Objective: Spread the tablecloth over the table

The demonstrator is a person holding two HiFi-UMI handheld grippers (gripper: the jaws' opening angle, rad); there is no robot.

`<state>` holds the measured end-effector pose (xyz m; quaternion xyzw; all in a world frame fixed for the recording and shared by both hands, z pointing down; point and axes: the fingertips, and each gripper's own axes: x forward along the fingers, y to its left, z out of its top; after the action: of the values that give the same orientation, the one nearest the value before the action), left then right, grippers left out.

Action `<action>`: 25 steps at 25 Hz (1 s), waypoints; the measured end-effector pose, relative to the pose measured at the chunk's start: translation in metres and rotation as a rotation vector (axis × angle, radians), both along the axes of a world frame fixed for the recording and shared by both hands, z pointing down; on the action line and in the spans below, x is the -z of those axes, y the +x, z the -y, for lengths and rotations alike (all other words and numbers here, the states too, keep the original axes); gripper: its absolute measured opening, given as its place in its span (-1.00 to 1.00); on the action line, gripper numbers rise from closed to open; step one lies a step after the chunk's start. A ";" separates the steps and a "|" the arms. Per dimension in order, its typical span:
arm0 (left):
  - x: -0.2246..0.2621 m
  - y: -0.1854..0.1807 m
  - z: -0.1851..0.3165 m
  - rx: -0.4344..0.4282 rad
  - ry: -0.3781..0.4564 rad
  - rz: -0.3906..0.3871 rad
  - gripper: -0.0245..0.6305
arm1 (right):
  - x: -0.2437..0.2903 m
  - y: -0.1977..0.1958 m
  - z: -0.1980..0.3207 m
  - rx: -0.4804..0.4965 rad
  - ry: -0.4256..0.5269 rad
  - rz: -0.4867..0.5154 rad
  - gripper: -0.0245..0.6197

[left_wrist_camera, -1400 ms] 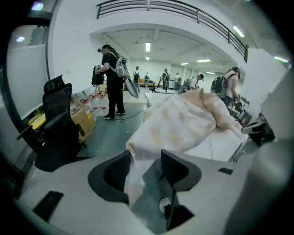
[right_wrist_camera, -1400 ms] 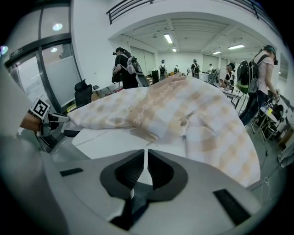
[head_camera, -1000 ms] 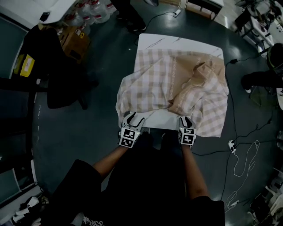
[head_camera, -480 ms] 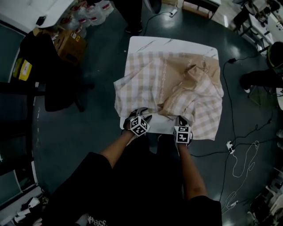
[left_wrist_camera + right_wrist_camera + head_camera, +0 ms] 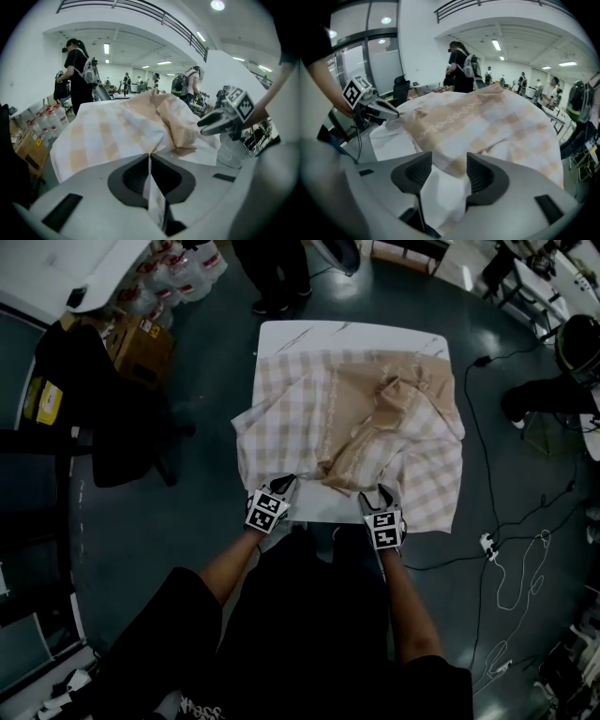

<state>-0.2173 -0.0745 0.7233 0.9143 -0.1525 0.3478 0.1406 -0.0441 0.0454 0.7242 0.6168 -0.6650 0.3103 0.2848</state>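
Well off the table's left side sits a cardboard box (image 5: 141,338) on the dark floor. At the near left corner of the table (image 5: 347,331) is the left gripper (image 5: 281,482), tilted downward. Its jaws have just been closing, and in its own view they are pressed together on a thin fold of the tablecloth (image 5: 309,418), pinched at its near edge (image 5: 150,157). The checked beige-and-white cloth lies rumpled over most of the table. Its left side droops past the table's left edge, and a strip of white top stays bare along the far edge. Right of the table's middle the cloth is heaped in a mound that shows a plainer tan face with a lace-like band (image 5: 454,115). Another bare white patch shows along the table's near edge, between the two tools. At the near right of the table, the right gripper (image 5: 375,493) also points down at the cloth's near edge. Its jaws have just been opening and stand wide apart in its own view (image 5: 449,164), with a loose white fold between them that the pads do not squeeze. The cloth's right side hangs over the table's right edge. Beyond it, cables (image 5: 516,568) trail across the floor.
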 end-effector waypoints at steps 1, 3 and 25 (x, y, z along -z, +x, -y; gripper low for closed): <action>0.008 -0.005 0.002 0.017 0.000 -0.020 -0.83 | -0.005 -0.012 0.006 0.039 -0.017 -0.001 -0.20; 0.018 -0.018 0.010 0.036 0.016 -0.032 -0.83 | -0.020 -0.028 0.013 0.084 -0.088 -0.021 -0.20; -0.005 -0.131 -0.026 -0.115 0.080 0.108 -0.83 | -0.007 0.027 -0.143 -0.318 -0.176 -0.034 -0.85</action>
<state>-0.3482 -0.0488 0.7281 0.9064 -0.1211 0.3976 0.0753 -0.0168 0.1880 0.7316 0.6919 -0.5245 0.3978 0.2965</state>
